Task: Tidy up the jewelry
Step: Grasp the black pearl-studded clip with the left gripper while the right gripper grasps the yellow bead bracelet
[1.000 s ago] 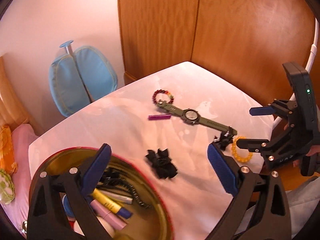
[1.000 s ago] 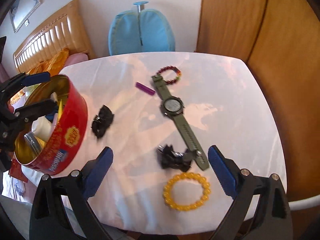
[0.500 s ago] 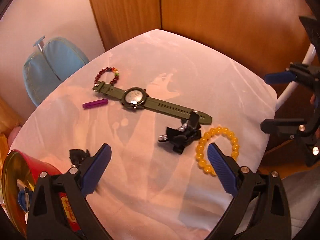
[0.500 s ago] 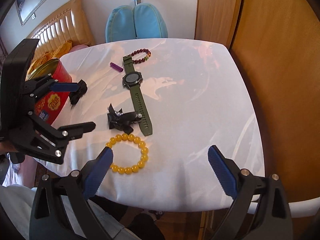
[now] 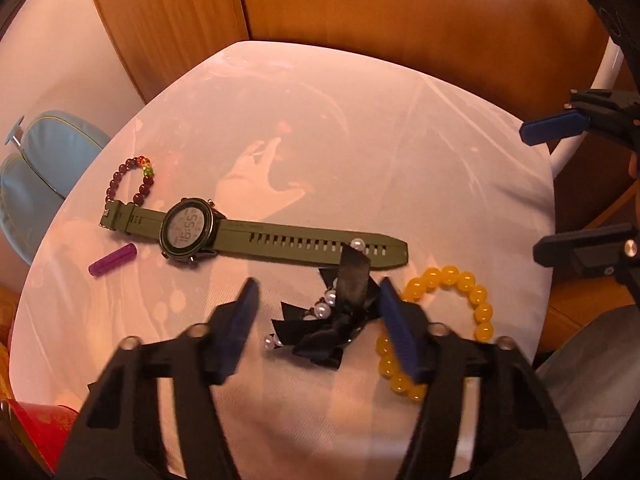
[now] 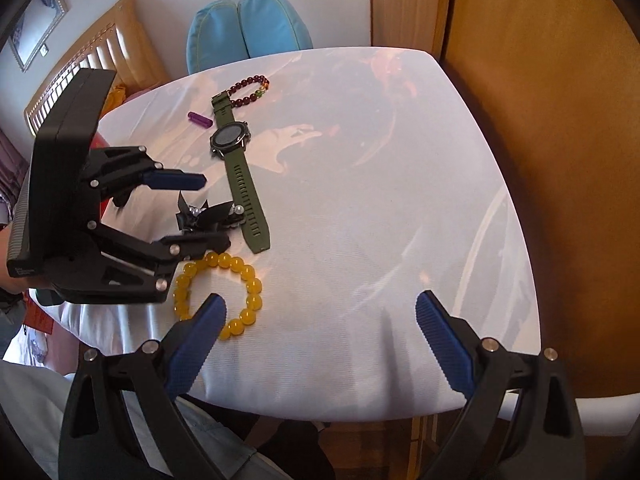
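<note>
A black ribbon bow with pearls lies on the white table, between the fingers of my open left gripper, which straddles it. It also shows in the right wrist view, with the left gripper around it. A yellow bead bracelet lies just right of the bow. A green watch, a dark red bead bracelet and a purple tube lie beyond. My right gripper is open and empty over the table's near edge.
A red tin shows at the lower left corner of the left wrist view. A blue chair stands behind the table. Wooden cabinet doors close the right side.
My left gripper has moved away from the red tin, across the table, and come down around the black bow. My right gripper has drawn back toward the near edge.
</note>
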Demonstrator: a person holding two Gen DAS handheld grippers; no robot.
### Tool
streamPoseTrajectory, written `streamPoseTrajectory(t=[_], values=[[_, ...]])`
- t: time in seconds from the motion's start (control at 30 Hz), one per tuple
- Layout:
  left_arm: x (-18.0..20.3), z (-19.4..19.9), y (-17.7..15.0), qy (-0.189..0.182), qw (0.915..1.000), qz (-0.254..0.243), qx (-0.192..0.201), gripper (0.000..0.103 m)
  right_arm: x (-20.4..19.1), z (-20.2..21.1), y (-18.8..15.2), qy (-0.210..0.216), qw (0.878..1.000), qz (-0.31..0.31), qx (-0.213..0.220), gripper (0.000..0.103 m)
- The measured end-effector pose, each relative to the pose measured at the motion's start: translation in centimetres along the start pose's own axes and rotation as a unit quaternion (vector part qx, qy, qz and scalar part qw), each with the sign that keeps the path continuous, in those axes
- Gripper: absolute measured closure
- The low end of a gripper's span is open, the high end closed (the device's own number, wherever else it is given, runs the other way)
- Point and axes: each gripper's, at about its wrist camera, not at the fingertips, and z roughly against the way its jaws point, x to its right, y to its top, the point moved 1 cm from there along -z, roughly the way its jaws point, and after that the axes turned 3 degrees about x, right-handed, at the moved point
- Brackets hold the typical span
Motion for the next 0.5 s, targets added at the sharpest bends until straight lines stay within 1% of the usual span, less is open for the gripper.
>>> streamPoseTrajectory(t=[0.03,0.07,0.1,0.13,0.17,0.23,0.33,0.43,0.5], values=[[-0.4,-0.2,0.0,-0.012,0.9999,0.01,-0.002,0.067,0.1,0.0,0.0,-0.004,1.0,-0.002,-0.001,0.006],[-0.6,-0.2,0.0,-0.023,0.9996,0.016,0.002,0.067,0.1,0.1,-0.1,-0.007,1.0,-0.004,-0.001,0.006],[-0.7,-0.2,-0.1,-0.031,0.9994,0.014,0.004,0.068,0.1,0.1,-0.1,-0.008,1.0,-0.006,-0.001,0.006],[-0.6,-0.1,-0.1,-0.033,0.9994,0.004,0.007,0.074,0.1,0.0,-0.1,-0.009,1.0,-0.008,-0.001,0.006],[-0.5,0.2,-0.2,-0.033,0.9994,-0.003,0.01,0.074,0.0,-0.1,-0.1,-0.01,1.0,-0.011,-0.002,0.006],[-0.8,1.0,-0.1,-0.048,0.9987,0.005,0.019,0.074,-0.2,-0.3,-0.1,-0.008,1.0,-0.014,-0.004,0.006],[-1.6,2.8,-0.1,-0.044,0.9982,0.019,0.037,0.074,-1.1,-0.6,0.3,-0.002,1.0,-0.006,-0.002,0.006],[-2.5,4.4,-0.1,-0.034,0.9977,0.033,0.048,0.074,-2.4,-1.1,0.7,0.017,1.0,0.013,-0.004,0.006],[-3.0,5.3,-0.5,-0.015,0.9978,0.036,0.053,0.074,-3.5,-1.6,0.7,0.028,0.999,0.029,-0.009,0.006]])
